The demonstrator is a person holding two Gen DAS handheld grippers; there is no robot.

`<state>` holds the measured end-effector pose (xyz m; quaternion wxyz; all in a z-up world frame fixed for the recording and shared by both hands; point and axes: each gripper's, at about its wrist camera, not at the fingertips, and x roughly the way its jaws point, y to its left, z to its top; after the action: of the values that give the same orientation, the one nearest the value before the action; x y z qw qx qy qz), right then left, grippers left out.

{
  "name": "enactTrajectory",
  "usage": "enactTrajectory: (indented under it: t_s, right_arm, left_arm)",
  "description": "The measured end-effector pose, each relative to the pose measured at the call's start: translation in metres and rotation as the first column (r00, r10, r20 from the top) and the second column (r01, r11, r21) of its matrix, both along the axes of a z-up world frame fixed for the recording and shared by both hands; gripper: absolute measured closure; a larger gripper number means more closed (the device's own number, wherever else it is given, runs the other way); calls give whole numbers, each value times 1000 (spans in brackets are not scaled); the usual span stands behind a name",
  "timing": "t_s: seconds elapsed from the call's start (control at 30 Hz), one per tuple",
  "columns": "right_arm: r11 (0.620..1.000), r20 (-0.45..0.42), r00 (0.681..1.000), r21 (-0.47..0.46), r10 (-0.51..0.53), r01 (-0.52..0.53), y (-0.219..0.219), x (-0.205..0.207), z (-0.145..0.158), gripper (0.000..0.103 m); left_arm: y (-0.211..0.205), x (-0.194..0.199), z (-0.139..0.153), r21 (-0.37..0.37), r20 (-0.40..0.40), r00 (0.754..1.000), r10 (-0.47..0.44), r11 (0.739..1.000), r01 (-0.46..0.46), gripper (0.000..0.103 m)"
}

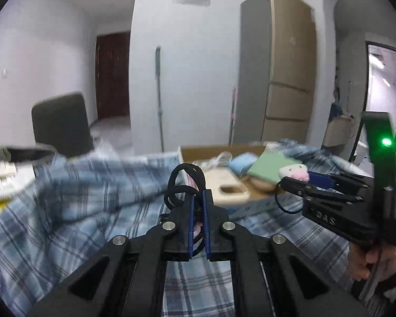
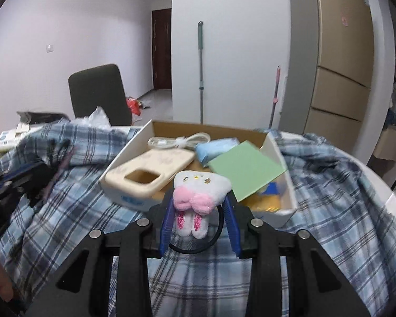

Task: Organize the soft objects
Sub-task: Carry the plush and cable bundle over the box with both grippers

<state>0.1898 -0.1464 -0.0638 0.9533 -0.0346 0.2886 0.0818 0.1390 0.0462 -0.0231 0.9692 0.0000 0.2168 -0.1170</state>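
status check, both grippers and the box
Left gripper shut on black hair ties. Right gripper shut on plush bunny hair tie. Cardboard box ahead, part full.

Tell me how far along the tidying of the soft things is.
Partly done: the cardboard box already holds a blue cloth and green pad. In hand: the left gripper clamps black hair ties, the right gripper a plush bunny hair tie. Both are not yet boxed.

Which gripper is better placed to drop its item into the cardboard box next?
Probably the right gripper: its plush hair tie already hangs at the cardboard box front edge, while the left gripper with black hair ties sits farther back.
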Motion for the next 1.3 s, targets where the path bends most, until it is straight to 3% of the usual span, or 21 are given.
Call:
enactTrajectory:
  t_s: [0.13, 0.37, 0.47, 0.63, 0.77, 0.9, 1.1, 1.3]
  right_arm:
    - [1000, 46, 999, -6, -3, 3, -15, 1, 32, 68]
    - [1000, 176, 984, 12, 25, -28, -43, 15, 68, 68]
    - [1000, 209, 978, 11, 23, -26, -50, 26, 64, 68]
    - [997, 185, 983, 73, -12, -1, -61, 46, 39, 68]
    - [996, 181, 980, 54, -82, 73, -68, 54, 21, 68]
    - [998, 195, 980, 53, -43, 33, -72, 61, 28, 68]
    - [999, 192, 981, 42, -28, 20, -67, 72, 12, 68]
    - [1000, 207, 978, 8, 4, -6, -59, 64, 0, 68]
  left_arm:
    - [-12, -4, 27, -40, 13, 1000, -6, 999, 6, 97]
    - [-58, 22, 53, 19, 85, 996, -24, 1000, 23, 97]
    - [-75, 39, 54, 18, 101, 994, -34, 999, 32, 96]
    - [-91, 73, 43, -15, 101, 994, -39, 999, 40, 96]
    - [-89, 95, 25, -35, 59, 997, -47, 998, 49, 96]
    - [-89, 116, 6, -28, -11, 999, -54, 998, 53, 96]
    - [-81, 121, -19, -28, -83, 994, -69, 997, 67, 96]
    - [-80, 122, -22, -18, -92, 994, -65, 998, 64, 96]
